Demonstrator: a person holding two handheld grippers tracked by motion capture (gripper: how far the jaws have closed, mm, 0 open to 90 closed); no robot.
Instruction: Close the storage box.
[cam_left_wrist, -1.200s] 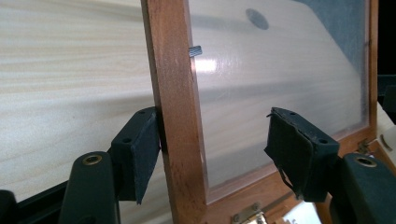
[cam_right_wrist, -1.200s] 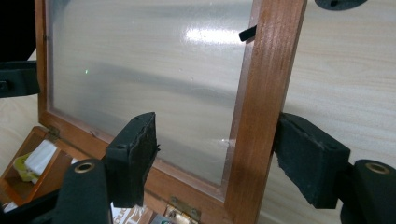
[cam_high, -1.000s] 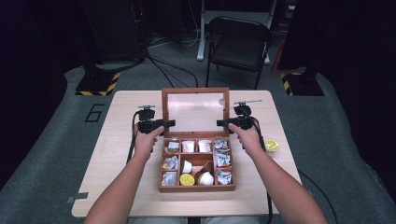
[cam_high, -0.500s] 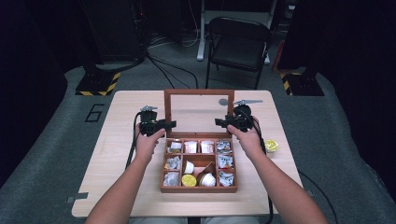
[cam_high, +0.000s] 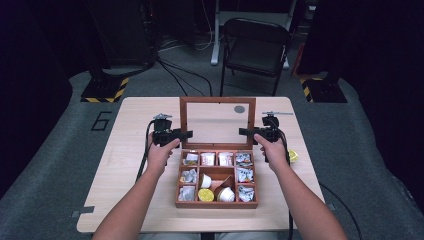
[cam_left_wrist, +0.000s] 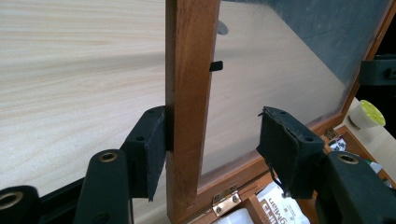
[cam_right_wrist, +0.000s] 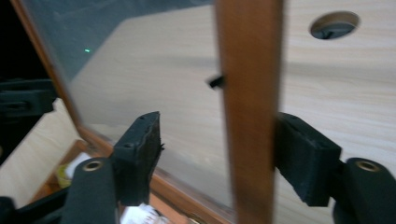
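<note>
The wooden box (cam_high: 216, 204) sits in the middle of the bench (cam_high: 135, 110), close to the person. Its glass-paned lid (cam_high: 218, 101) stands raised on the far hinges. The left tongs (cam_high: 189, 134) straddle the lid's left rail (cam_left_wrist: 187, 70). One pad touches the wood and the other stands off over the glass, so they are released, not clenched. The right tongs (cam_high: 241, 132) straddle the opposite rail the same way; their jaws have just been opening with the rail between them, and nothing is gripped there either.

I judge the danger to be that nothing firmly holds the lid. A nudge from either side could send it slapping down onto the contents or tipping back hard on its small brass hinges. A pad swung carelessly could also knock the pane, and an uneven push from the two sides could twist the frame.

Inside, the compartments hold paper sachets (cam_high: 207, 159), a yellow-topped cup (cam_high: 204, 195) and a white cup (cam_high: 226, 194). Another yellow-topped cup (cam_high: 292, 156) lies loose on the bench, right of the box.
</note>
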